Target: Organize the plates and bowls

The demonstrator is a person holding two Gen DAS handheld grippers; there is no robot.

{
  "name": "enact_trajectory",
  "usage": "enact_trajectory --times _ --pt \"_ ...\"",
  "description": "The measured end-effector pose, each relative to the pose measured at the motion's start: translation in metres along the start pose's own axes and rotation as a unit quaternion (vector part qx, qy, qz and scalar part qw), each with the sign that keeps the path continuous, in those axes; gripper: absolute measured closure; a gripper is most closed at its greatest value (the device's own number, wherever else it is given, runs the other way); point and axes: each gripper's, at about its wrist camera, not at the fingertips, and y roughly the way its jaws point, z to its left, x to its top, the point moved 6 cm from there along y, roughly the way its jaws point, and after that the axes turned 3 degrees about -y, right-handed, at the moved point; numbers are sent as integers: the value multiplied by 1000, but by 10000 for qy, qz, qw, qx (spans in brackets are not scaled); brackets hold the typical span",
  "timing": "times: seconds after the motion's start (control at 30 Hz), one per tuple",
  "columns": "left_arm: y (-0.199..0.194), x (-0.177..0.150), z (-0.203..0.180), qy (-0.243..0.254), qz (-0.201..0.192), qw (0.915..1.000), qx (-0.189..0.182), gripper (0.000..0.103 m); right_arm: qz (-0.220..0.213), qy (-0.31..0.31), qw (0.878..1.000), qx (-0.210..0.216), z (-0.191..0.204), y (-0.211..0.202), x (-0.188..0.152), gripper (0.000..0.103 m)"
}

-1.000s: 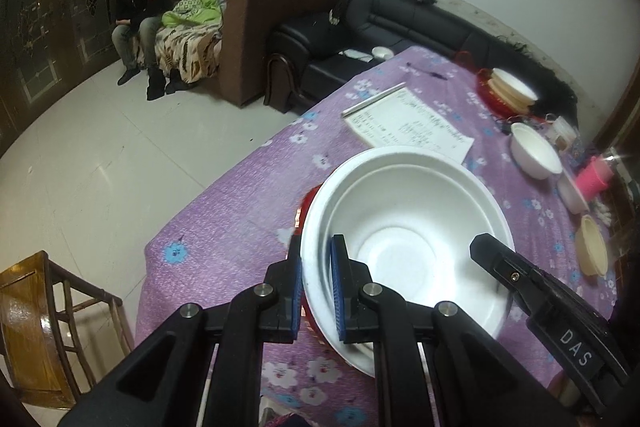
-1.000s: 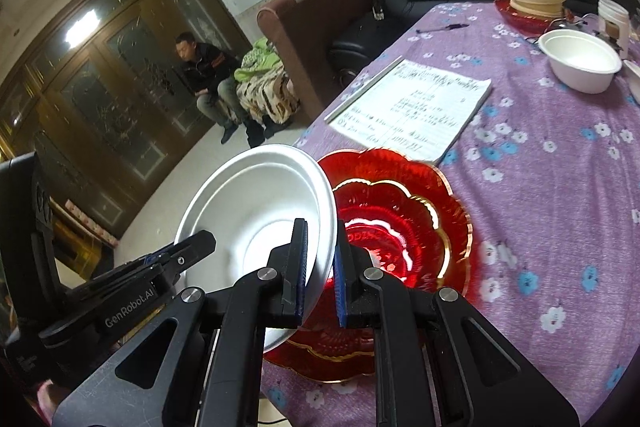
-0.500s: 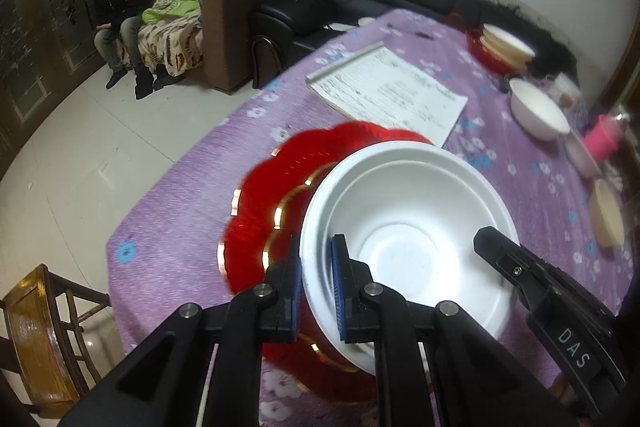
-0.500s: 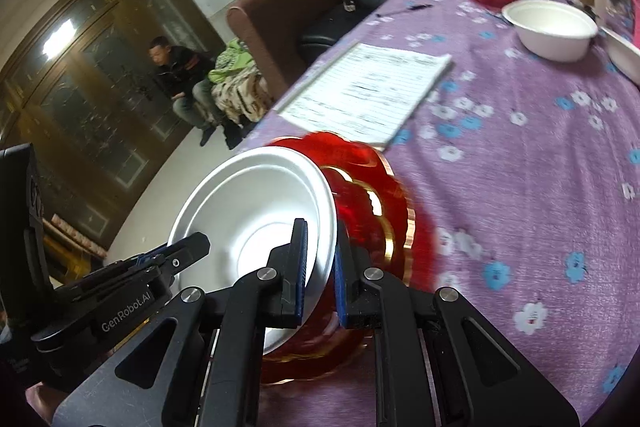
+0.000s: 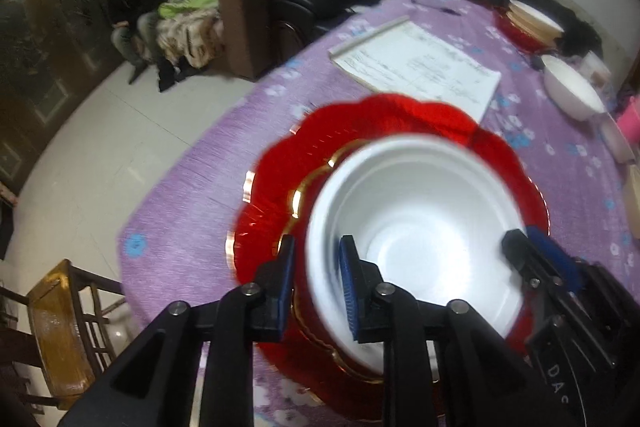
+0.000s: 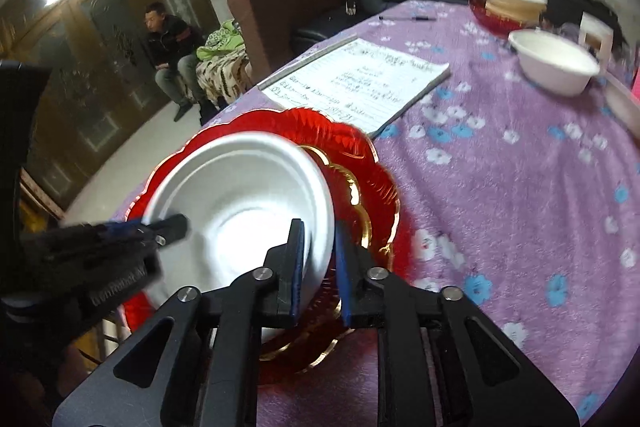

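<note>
The white bowl (image 5: 416,227) sat on the red plate (image 5: 280,187) at the table's near end, its rim between the parted fingers of the left gripper (image 5: 316,283) and right gripper (image 6: 318,259); "DA" legible on the right gripper

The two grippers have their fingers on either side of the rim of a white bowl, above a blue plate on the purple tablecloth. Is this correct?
Not quite: the plate under the white bowl is red with gold trim, not blue, as both wrist views show. The rest holds: the left gripper and right gripper straddle the bowl's rim above the purple tablecloth.
</note>
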Motion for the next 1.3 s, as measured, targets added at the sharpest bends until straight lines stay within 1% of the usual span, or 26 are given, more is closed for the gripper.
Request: enact_trajectory --times 0.03,0.07,0.13,0.2,0.23,0.3,0.33,0.4,0.47,0.5,0.53,0.57,0.63,0.73,0.83,0.9,0.97,1.0,1.07,1.17,1.23,1.3 --pt "-5 1 3 -9 -101 9999 93 67 -44 -48 10000 -71 -1 -3 1 71" --pt "-9 3 6 -13 -195 9996 185 56 -93 -80 9999 -79 -3 -6 1 67" --pt "-19 5 10 9 -397 9987 332 47 -167 -75 9998 17 -6 -12 2 66" --pt "-27 8 14 -43 -568 9971 507 47 -254 -81 9996 -48 -9 -19 1 66" --pt "-31 11 16 -81 -655 9962 571 47 -368 -74 9993 -23 -11 -26 1 66" --pt "-43 15 15 -143 -900 9939 626 47 -665 59 9977 143 -19 -42 1 66" --pt "-51 16 12 -152 -1040 9925 622 46 -833 158 9962 193 -26 -51 2 66" --pt "-64 18 -1 -104 -1257 9906 529 39 -1027 292 9942 120 -40 -63 2 65" --pt "-75 16 -24 108 -1400 9897 259 32 -1146 481 9922 18 -62 -73 0 57" --pt "-78 15 -36 243 -1422 9894 135 31 -1196 608 9910 -33 -74 -78 -3 50" --pt "-80 13 -52 407 -1435 9888 24 30 -1230 744 9896 -108 -86 -82 -6 48" --pt "-81 10 -68 573 -1438 9879 -57 30 -1240 924 9878 -190 -104 -87 -11 48" --pt "-76 2 -106 998 -1310 9859 -280 29 -1162 1156 9861 -258 -126 -91 -17 48" --pt "-60 -9 -150 1360 -942 9846 -562 29 -1051 1603 9810 -293 -163 -98 -29 48" --pt "-42 -22 -192 1610 -513 9822 -822 29 -995 1894 9761 -393 -198 -108 -38 48" --pt "-27 -29 -220 1833 -146 9780 -985 29 -941 2024 9739 -414 -219 -117 -43 48" --pt "-19 -32 -239 1904 97 9757 -1075 29 -924 2106 9720 -477 -241 -128 -45 48" --pt "-17 -32 -251 1916 205 9748 -1120 29 -952 2130 9709 -550 -252 -136 -47 49" --pt "-15 -29 -276 2018 396 9700 -1294 29 -1032 2174 9671 -820 -279 -155 -48 49" --pt "-19 -17 -308 2107 396 9664 -1421 29 -1171 2263 9582 -1298 -322 -184 -47 49" --pt "-24 -4 -330 2123 264 9661 -1443 29 -1225 2418 9500 -1551 -353 -199 -45 49" --pt "-29 10 -354 2073 99 9663 -1520 29 -1186 2639 9413 -1741 -383 -207 -41 49"
